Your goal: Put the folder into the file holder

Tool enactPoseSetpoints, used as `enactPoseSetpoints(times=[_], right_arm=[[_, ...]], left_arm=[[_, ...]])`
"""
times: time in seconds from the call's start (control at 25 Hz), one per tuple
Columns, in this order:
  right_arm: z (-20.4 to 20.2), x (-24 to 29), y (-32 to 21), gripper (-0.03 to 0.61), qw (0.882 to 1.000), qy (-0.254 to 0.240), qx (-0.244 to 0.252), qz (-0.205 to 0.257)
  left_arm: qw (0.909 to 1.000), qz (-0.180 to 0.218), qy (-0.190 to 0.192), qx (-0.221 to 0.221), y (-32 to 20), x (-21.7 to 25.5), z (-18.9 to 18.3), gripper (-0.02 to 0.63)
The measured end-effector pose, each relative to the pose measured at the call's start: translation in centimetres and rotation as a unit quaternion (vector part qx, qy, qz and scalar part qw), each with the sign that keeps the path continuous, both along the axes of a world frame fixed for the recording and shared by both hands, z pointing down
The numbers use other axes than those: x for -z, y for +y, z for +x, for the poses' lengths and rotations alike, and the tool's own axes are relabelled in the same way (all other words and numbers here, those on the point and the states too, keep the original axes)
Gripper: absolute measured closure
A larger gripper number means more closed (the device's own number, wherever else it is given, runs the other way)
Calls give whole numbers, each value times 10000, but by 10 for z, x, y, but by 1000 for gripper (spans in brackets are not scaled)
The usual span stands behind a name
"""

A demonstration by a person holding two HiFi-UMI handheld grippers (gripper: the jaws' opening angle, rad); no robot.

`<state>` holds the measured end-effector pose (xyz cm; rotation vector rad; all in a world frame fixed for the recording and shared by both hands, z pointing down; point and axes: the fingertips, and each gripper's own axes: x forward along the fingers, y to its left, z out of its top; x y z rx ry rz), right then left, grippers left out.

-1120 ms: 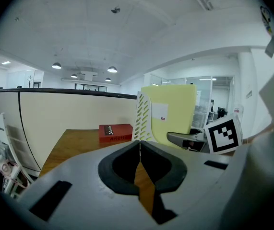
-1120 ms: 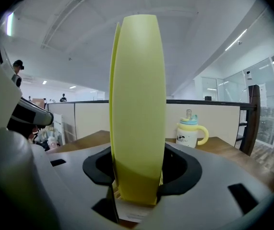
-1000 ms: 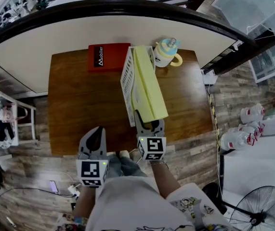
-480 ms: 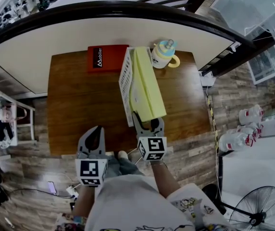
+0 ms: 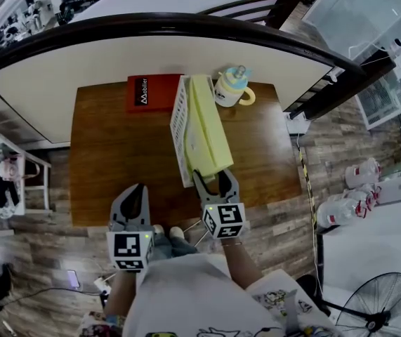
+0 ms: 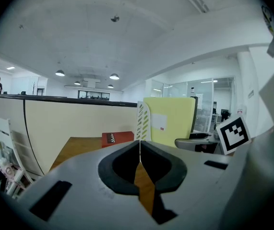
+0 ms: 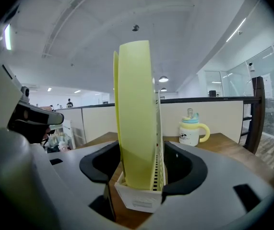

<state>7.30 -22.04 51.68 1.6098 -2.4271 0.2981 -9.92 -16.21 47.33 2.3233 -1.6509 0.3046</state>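
Observation:
The yellow folder (image 5: pixel 204 128) stands on edge inside the white slotted file holder (image 5: pixel 178 125) on the wooden table (image 5: pixel 116 153). My right gripper (image 5: pixel 213 175) is at the folder's near end, open, with its jaws spread wide on either side. In the right gripper view the folder (image 7: pixel 134 114) and holder (image 7: pixel 137 198) rise between the jaws of the right gripper (image 7: pixel 140 150), with nothing gripped. My left gripper (image 5: pixel 138 188) hangs shut and empty over the table's front edge. In the left gripper view, the left gripper (image 6: pixel 139 143) points toward the folder (image 6: pixel 170 119).
A red box (image 5: pixel 154 91) lies at the table's back, left of the holder. A lidded cup with a yellow handle (image 5: pixel 229 86) stands to the holder's right. A curved partition runs behind the table. Bottles (image 5: pixel 347 202) and a fan (image 5: pixel 376 304) stand on the floor at right.
The right gripper's jaws have spread wider around the folder's near end. The folder stays upright in the holder. The left gripper has hardly moved.

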Motion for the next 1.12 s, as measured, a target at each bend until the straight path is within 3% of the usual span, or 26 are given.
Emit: enactPoseSetpoints(times=[0.56,1.12], right_arm=[[16,49,37,333,9990,-177,191,362],[34,80,86,333,9959,-514,715,216]], left_arm=[[9991,403,-109,113,30,33,5,607],[9987,481,-172,17,64,42,25,607]])
